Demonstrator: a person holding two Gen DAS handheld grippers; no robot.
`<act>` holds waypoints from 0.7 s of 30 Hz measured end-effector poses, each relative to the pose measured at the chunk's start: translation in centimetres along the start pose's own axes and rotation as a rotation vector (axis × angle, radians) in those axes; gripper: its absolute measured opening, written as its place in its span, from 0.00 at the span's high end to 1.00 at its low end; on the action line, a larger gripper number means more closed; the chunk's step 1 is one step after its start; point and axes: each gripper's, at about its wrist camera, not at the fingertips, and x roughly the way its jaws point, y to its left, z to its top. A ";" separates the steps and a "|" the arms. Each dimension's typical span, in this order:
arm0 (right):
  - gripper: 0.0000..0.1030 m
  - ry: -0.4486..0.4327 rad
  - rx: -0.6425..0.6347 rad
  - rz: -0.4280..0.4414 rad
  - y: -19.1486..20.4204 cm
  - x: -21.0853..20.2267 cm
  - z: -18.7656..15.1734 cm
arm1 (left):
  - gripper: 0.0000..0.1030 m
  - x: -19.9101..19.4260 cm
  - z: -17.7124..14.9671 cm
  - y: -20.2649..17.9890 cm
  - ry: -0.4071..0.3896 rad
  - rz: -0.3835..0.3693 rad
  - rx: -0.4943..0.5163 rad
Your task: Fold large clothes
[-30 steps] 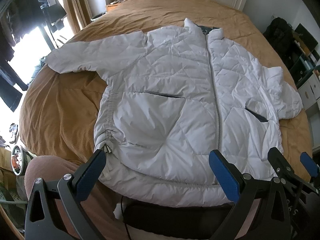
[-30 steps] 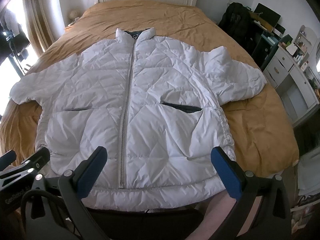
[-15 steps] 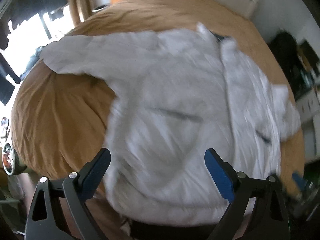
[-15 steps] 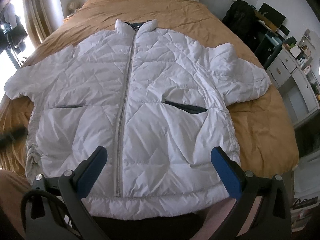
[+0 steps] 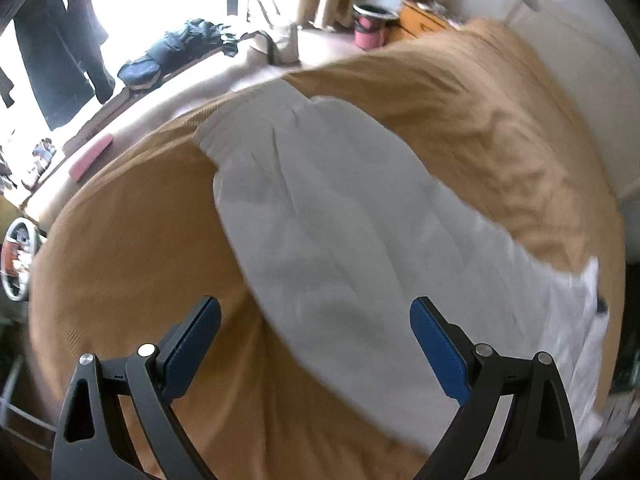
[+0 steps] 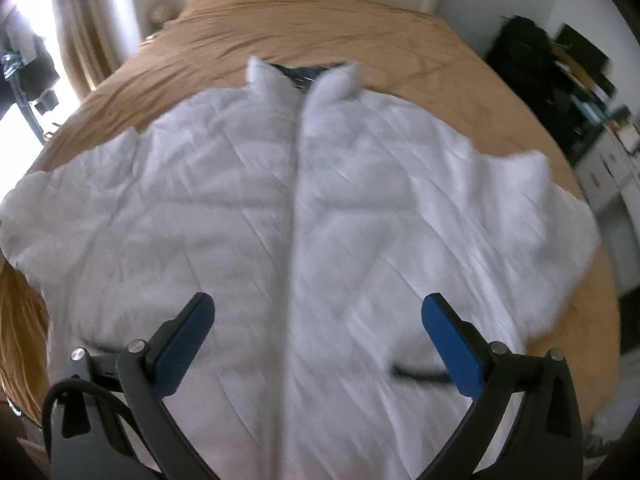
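Observation:
A white quilted puffer jacket (image 6: 312,216) lies face up and zipped on a bed with an orange-brown cover (image 6: 320,28). Its collar (image 6: 300,76) points to the headboard. In the left wrist view I see its left sleeve (image 5: 320,216) stretched out toward the bed's left edge, blurred by motion. My left gripper (image 5: 316,332) is open and empty above the sleeve. My right gripper (image 6: 318,332) is open and empty above the jacket's chest, over the zip.
The bed cover (image 5: 480,120) fills most of the left wrist view. Left of the bed are floor, a pink bin (image 5: 370,26), dark clothes (image 5: 176,52) and curtains. Right of the bed stand a black bag (image 6: 524,56) and white drawers (image 6: 612,168).
My left gripper has swung left from the jacket's hem to over the left sleeve. My right gripper has moved forward from the hem to over the chest. Both stay open.

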 end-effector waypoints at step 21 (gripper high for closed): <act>0.59 0.185 0.142 0.175 -2.0 17.2 5.2 | 0.92 -7.2 5.3 -2.9 -0.243 -0.081 0.000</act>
